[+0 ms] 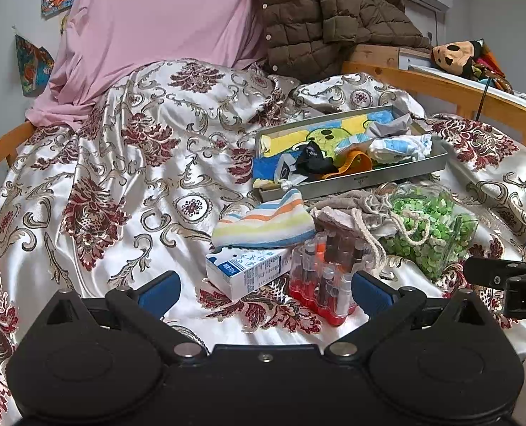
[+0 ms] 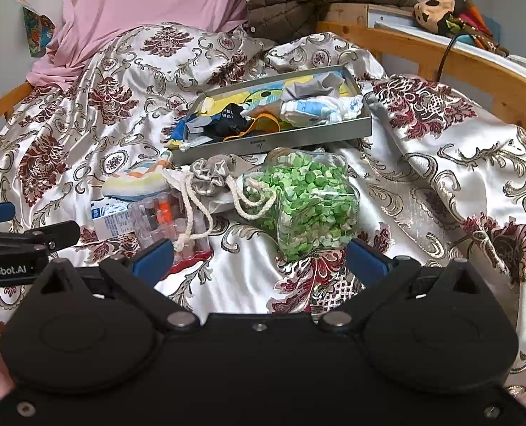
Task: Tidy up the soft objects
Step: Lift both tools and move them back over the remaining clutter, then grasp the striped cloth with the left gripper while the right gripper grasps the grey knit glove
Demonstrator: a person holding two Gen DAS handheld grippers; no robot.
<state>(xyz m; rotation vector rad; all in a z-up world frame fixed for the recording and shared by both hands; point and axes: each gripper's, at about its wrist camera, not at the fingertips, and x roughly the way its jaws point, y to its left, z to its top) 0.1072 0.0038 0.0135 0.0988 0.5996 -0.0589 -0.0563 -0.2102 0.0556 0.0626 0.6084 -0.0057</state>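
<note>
A grey metal tray lies on the bed and holds a yellow-blue towel, a black cloth and white-blue cloths. In front of it lie a striped cloth and a grey drawstring pouch. My left gripper is open and empty, just before a small carton and a tube rack. My right gripper is open and empty, just before a clear jar of green bits.
The patterned satin bedspread covers the bed. A pink sheet and a brown quilted jacket are piled at the back. A wooden bed rail runs along the right, with a plush toy behind it.
</note>
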